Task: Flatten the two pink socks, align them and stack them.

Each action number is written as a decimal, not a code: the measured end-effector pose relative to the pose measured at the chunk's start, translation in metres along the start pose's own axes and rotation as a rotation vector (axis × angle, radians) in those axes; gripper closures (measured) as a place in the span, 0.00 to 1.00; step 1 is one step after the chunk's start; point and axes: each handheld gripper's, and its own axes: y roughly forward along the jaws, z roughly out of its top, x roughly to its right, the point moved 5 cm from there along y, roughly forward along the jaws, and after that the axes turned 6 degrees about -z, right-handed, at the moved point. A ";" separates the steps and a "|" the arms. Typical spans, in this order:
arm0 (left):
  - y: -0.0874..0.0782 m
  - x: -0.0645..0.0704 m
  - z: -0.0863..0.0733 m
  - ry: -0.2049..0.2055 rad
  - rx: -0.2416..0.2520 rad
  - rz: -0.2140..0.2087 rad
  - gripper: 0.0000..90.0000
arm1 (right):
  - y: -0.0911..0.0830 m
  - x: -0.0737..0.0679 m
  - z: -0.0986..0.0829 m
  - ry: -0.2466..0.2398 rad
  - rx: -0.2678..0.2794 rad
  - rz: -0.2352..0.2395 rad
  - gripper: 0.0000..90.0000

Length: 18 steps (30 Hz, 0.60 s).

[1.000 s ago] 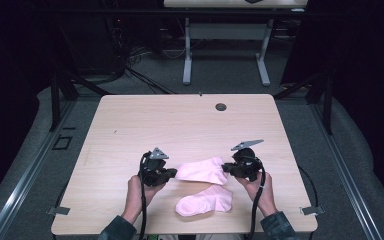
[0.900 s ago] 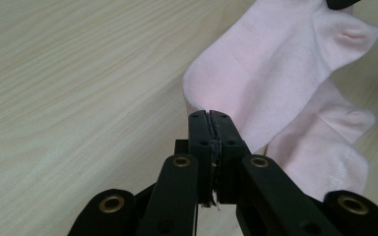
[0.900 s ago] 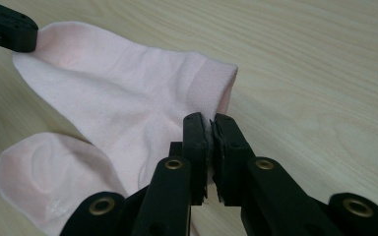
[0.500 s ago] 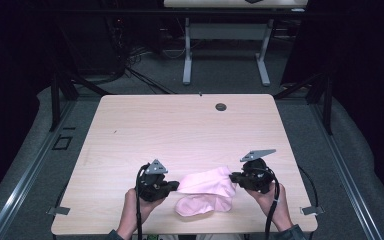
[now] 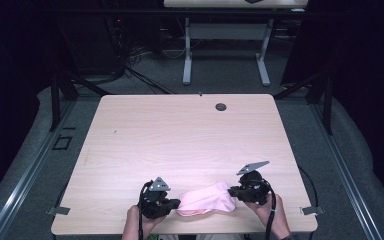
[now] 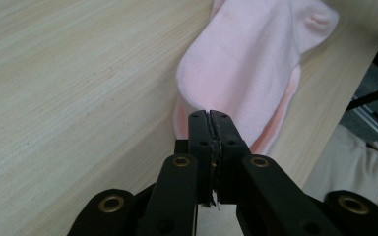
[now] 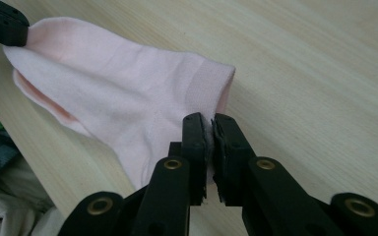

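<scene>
Pale pink knitted socks (image 5: 206, 199), one laid over the other, lie at the near edge of the light wood-grain counter (image 5: 180, 135). Left tool (image 6: 210, 123): jaws pressed together on the toe end. Right tool (image 7: 209, 129): jaws clamped on the ribbed cuff edge. The socks stretch between the two tools, resting on the counter.

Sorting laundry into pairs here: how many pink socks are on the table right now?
2, stacked near the table's front edge. The top sock is pinched between the left hand-held gripper and the right hand-held gripper; the lower sock peeks out beneath it, mostly hidden.
</scene>
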 end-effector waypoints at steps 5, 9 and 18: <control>-0.002 -0.007 -0.004 -0.004 -0.007 0.039 0.78 | 0.018 0.000 -0.005 -0.017 -0.015 -0.026 0.82; -0.015 -0.014 -0.004 -0.010 0.034 0.085 0.35 | 0.014 0.004 -0.007 0.025 0.013 -0.018 0.52; -0.055 -0.043 -0.022 -0.079 0.111 0.202 0.12 | -0.022 0.034 -0.021 0.137 0.138 -0.139 0.08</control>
